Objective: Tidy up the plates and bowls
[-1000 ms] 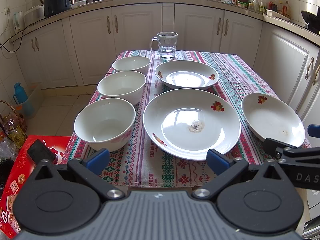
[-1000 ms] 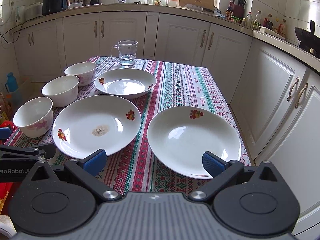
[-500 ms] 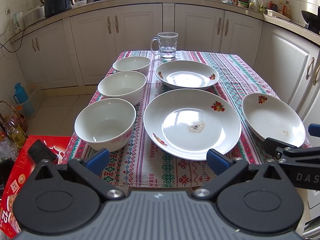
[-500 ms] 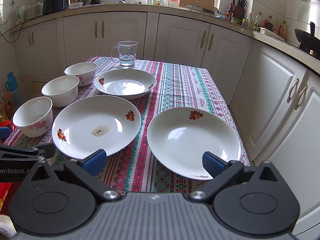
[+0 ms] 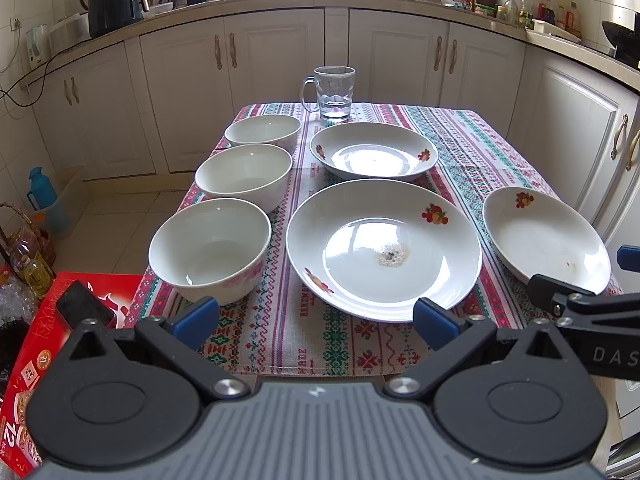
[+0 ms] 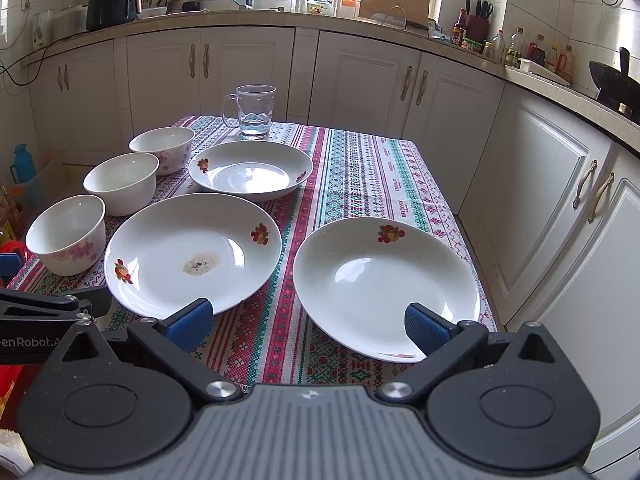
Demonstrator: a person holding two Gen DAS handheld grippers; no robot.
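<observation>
Three white bowls stand in a row down the table's left side: near bowl, middle bowl, far bowl. A large flowered plate with a crumb patch lies at the centre front. Behind it lies a smaller plate, and a third plate lies at the right front. My left gripper hangs open before the table's near edge, facing the big plate. The right gripper is open too, just short of the right plate, with nothing between its fingers.
A glass mug holding a little water stands at the table's far end. The striped tablecloth is bare on the far right. A red box lies on the floor at the left. White cabinets stand close on the right.
</observation>
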